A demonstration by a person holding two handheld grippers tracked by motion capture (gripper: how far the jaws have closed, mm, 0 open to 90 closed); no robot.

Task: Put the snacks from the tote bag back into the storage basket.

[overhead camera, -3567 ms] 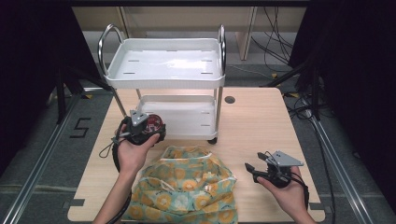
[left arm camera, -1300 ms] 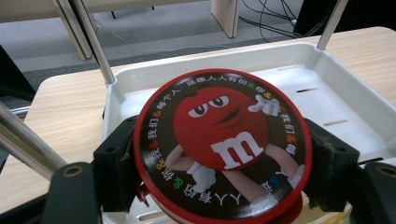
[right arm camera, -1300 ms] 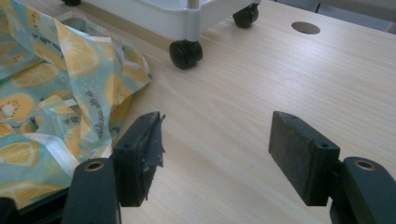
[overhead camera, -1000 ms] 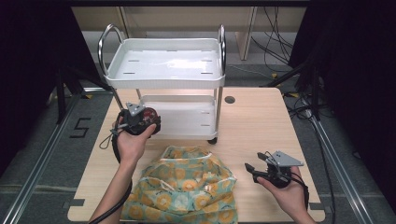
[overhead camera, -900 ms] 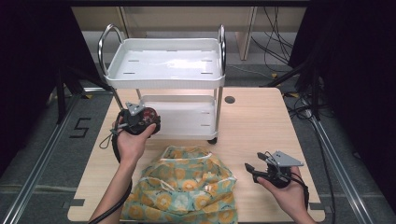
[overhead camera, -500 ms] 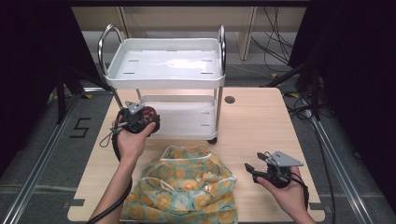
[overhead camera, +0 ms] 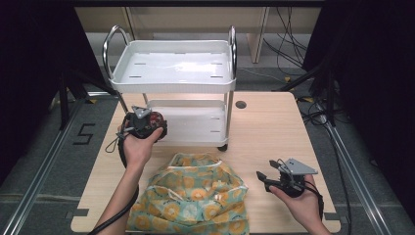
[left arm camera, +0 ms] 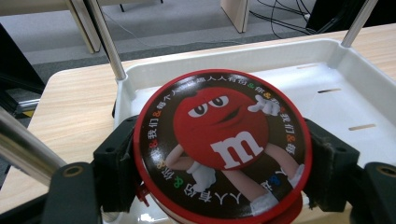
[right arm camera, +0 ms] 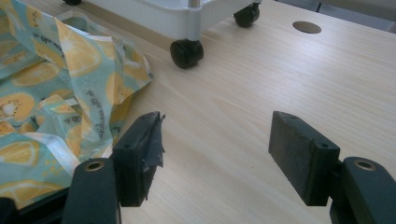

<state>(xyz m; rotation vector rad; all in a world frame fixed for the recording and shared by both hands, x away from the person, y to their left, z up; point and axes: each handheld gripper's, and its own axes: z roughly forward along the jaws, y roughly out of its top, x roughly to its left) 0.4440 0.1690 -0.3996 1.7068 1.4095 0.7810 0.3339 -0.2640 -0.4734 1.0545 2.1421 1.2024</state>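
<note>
While the left gripper (left arm camera: 219, 154) has its black jaws clamped on either side of a round tin (left arm camera: 219, 144), you can see the glossy lid pretty well: red rim, dark face, a red cartoon candy guy with a white "m" and a ring of tiny coloured characters. It's held at the left front corner of the cart (overhead camera: 171, 73), right by the lower tray (left arm camera: 327, 88), which is smooth white plastic with raised edges and a few slots. Shiny metal posts run up at the corners, so the one beside the tin is kinda in the way.

Over by the right gripper (right arm camera: 217, 154), the jaws are spread wide with nothing between them, just pale wood-grain table (right arm camera: 261, 93). One pad has ragged tape on it. A crumpled bag (overhead camera: 191, 196) with an orange-slice print lies just beside it, near a black caster (right arm camera: 186, 52).

Left forearm reaches forward to the cart; right hand (overhead camera: 303, 205) rests low at the near right edge.
</note>
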